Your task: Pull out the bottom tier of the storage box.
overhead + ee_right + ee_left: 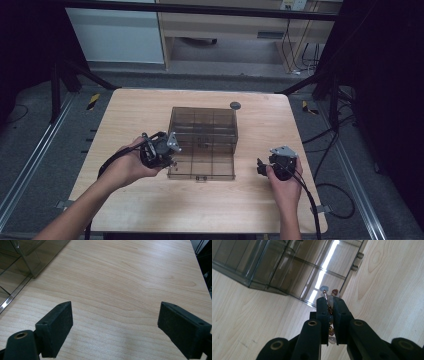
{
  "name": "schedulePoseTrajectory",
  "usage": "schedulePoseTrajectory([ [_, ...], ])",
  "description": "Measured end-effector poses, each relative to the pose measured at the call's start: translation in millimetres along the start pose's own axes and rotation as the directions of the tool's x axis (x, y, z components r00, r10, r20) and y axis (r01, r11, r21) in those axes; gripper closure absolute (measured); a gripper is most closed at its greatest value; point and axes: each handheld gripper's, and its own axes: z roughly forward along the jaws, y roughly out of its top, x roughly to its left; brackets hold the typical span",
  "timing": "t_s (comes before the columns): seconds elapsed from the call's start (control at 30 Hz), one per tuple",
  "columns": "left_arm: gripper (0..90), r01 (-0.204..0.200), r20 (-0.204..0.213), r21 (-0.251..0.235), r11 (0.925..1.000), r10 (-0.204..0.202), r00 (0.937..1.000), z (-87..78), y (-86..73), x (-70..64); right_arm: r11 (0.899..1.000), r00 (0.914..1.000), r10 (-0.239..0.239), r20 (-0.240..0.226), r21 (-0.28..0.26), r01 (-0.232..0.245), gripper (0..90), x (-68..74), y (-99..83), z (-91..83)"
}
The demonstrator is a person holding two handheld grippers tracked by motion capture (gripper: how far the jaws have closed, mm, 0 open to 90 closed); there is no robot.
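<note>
Jaws of the left gripper (331, 312) are clamped on a beaded bracelet (329, 302), its pale, blue and reddish beads poking out past the tips. A wooden table (150, 205) carries a smoky clear compartment box (202, 142) at its centre, lid standing open at the back. The left gripper (167, 150) hovers at the box's front left corner, bracelet just above the tray's edge. The right gripper (260, 167) sits well to the right of the box, jaws wide apart over bare wood. A small dark disc (235, 105) lies behind the box.
</note>
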Motion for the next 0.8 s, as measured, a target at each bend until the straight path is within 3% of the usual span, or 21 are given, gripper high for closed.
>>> schedulePoseTrajectory([
  [0.33,84.2,-0.016,0.008,0.009,0.9998,0.016,0.9998,18.8,15.7,-4.0,1.0,1.0,0.001,-0.009,0.001,-0.001,14.6,-0.4,0.3,-0.6],
  [0.8,84.2,-0.032,0.012,-0.009,0.9994,0.032,0.9994,28.5,29.4,-4.6,1.0,1.0,0.008,-0.002,-0.002,-0.008,14.5,-0.9,0.4,-0.9],
])
